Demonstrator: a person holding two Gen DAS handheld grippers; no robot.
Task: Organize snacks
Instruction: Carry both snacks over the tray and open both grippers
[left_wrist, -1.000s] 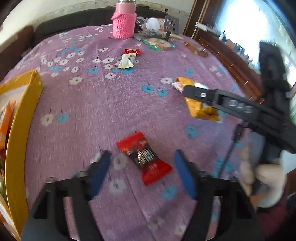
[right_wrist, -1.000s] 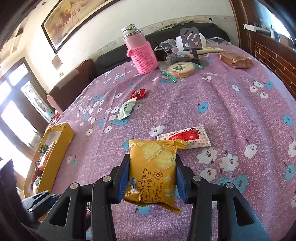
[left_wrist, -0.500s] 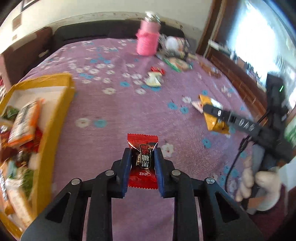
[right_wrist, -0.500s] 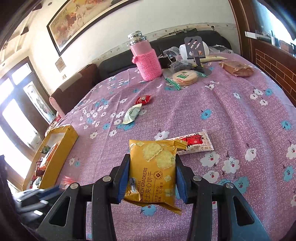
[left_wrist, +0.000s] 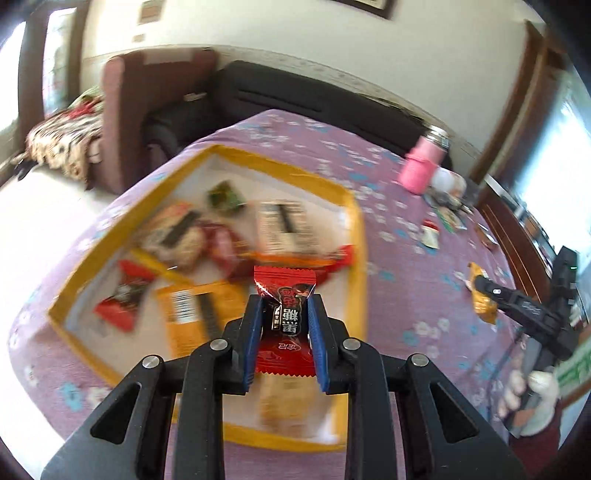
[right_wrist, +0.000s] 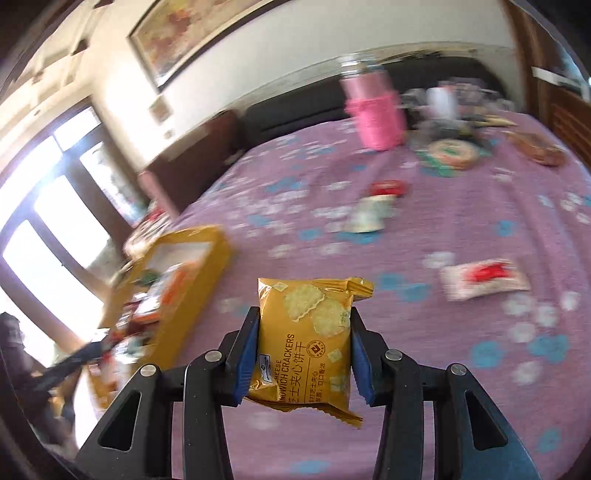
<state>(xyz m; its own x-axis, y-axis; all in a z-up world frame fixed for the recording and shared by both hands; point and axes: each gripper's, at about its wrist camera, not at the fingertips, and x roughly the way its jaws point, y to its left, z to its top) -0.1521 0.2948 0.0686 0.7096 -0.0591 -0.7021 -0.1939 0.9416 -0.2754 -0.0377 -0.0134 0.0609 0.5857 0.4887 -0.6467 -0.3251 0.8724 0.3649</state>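
Left hand-held gripper (left_wrist: 284, 314) is clenched on the red candy packet (left_wrist: 286, 325), hanging over the near right part of the yellow box (left_wrist: 356, 236) on the purple-covered desk (left_wrist: 406, 258). We'd lower it a bit, release over a bare spot, not the rim. Right hand-held gripper (right_wrist: 303, 338) grips the cheese cracker pack (right_wrist: 306, 339) upright, above the desk and well apart from the box; we'd bring it in after the left clears. Both point forward and slightly down. Red-and-white packet (right_wrist: 484, 282) is not yet collected.
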